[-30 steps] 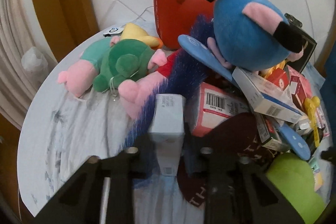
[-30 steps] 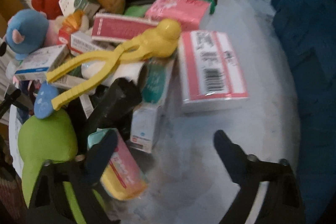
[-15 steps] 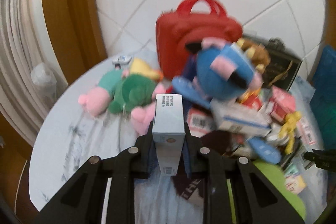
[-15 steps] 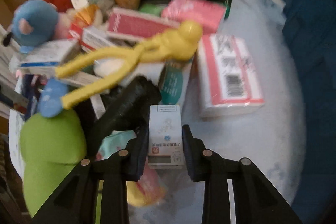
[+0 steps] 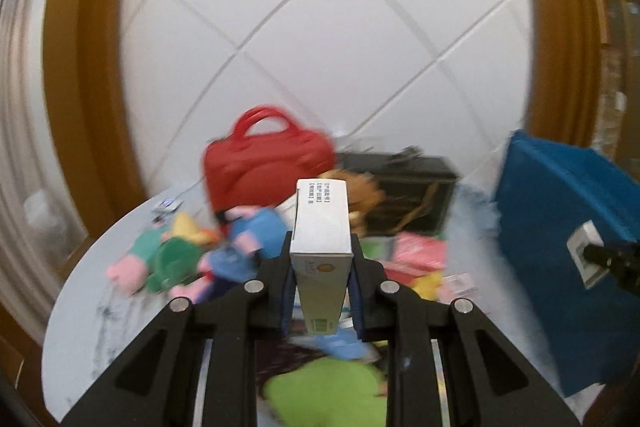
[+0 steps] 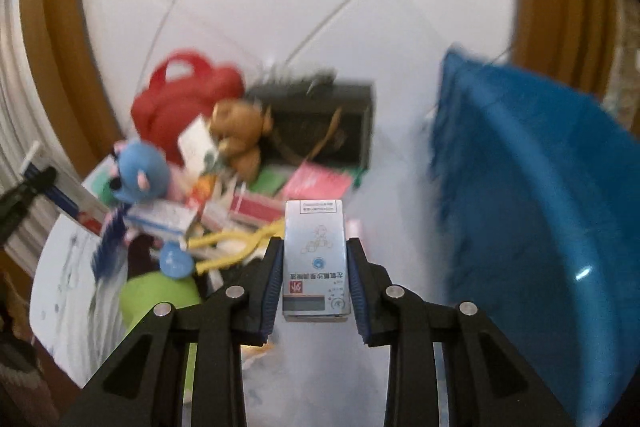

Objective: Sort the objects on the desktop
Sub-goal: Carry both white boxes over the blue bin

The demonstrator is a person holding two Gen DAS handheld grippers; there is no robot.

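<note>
Black two-fingered tongs fill the bottom of both wrist views, each clamped on a small carton held up above a cluttered round white table (image 5: 92,291). The left gripper (image 5: 322,291) is closed on a narrow white box (image 5: 321,227) with small printed text on its far end; the box stands between the blue-lined pads and points away from the camera. The right gripper (image 6: 314,287) has closed its jaws within the last moment and now squeezes a pale silvery box (image 6: 315,255) printed with a blue round logo and a red mark, its broad face turned up. Below them, blurred, the tabletop holds a heap: a red handbag (image 5: 264,163) at the back, a black gift box (image 6: 320,115) beside it, a brown teddy bear (image 6: 238,131), a blue plush toy (image 6: 140,171), a green and pink plush toy (image 5: 160,255) to the left, yellow plastic tongs (image 6: 236,243), pink cartons and a lime green object (image 6: 156,295). A large blue bin (image 6: 540,195) stands at the right edge of the table.
</note>
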